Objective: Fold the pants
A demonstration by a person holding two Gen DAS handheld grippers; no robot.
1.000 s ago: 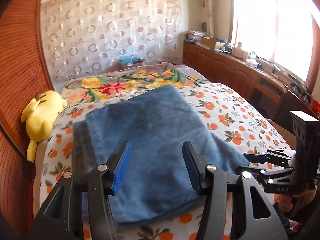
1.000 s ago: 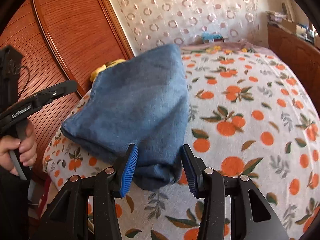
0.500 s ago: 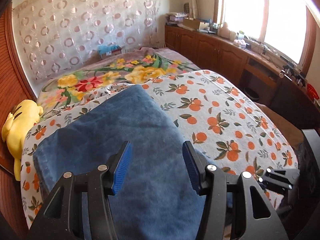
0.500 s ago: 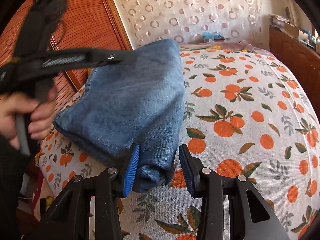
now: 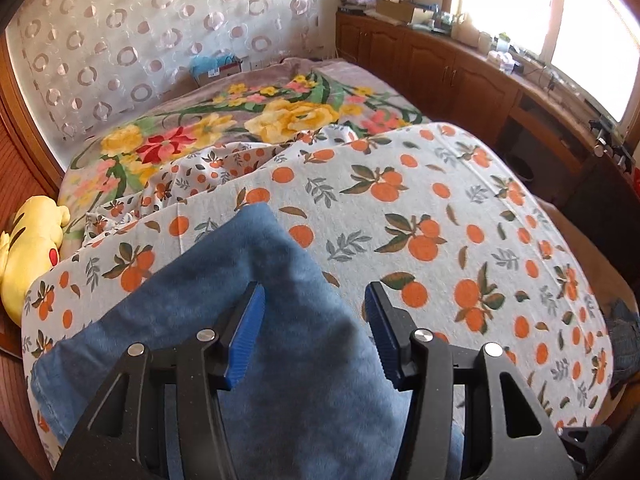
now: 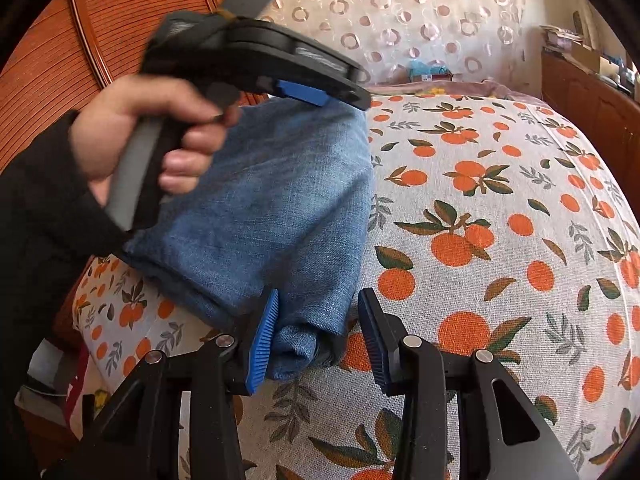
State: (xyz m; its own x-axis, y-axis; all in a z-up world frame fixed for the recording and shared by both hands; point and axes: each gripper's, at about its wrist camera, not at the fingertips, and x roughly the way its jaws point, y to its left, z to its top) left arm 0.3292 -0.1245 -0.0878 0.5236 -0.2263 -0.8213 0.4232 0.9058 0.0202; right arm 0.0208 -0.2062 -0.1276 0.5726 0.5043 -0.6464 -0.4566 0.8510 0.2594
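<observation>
Folded blue pants [image 6: 272, 208] lie on a bed. The left gripper [image 5: 312, 328] hovers above them, jaws apart. The right gripper [image 6: 316, 336] straddles their near corner, unclenched.

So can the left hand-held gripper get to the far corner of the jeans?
Probably yes: the left hand-held gripper hangs open above the jeans, with nothing lying between it and that corner.

The pants [image 6: 276, 200] are showing faded blue denim. The bedsheet [image 5: 460, 216] under them is showing white with orange fruit and dark green leaves, and the blanket [image 5: 248, 120] beyond is showing yellow, red and pink flowers on a mauve ground. The soft toy [image 5: 28, 248] is showing yellow with a red cheek spot. The curtain [image 5: 140, 32] is showing pale rings on cream. Both grippers are showing black frames with blue pads [image 6: 264, 336].
</observation>
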